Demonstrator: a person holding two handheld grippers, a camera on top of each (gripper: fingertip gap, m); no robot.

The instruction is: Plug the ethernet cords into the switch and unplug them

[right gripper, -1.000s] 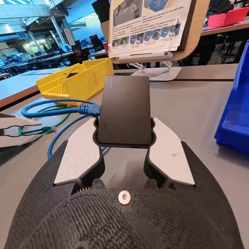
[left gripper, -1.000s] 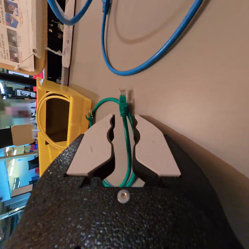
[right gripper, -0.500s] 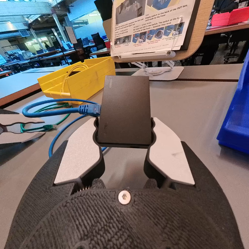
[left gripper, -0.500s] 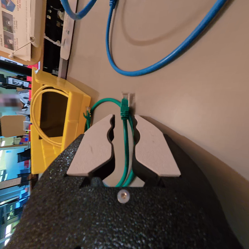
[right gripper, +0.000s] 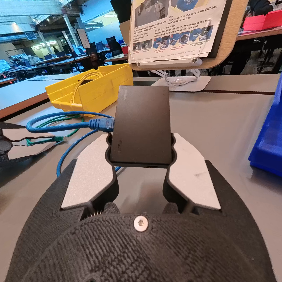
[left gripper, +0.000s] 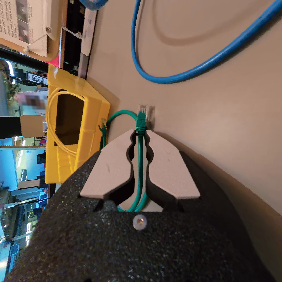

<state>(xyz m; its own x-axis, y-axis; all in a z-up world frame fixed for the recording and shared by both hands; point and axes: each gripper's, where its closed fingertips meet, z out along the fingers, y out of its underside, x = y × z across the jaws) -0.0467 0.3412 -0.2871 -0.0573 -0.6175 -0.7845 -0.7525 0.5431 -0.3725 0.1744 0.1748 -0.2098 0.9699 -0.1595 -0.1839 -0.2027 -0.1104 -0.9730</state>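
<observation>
Left wrist view — left gripper [left gripper: 140, 133] narrower on green cord [left gripper: 140, 154].

A grey table [right gripper: 221, 122] fills the middle of the right wrist view, a dark seam crossing it at upper right. Upper left, rows of long workbenches [right gripper: 50, 61] with dark chairs [right gripper: 112, 44] recede under ceiling lights [right gripper: 14, 22] in a large hall with pale columns [right gripper: 68, 26]

- A big open workshop hall: rows of long work tables [right gripper: 50, 61] run back under bright ceiling lights.
- Parts bins on the benches, yellow bin [right gripper: 97, 91], blue bin [right gripper: 268, 137].
- An instruction sheet [right gripper: 172, 29] clipped on a stand.
</observation>
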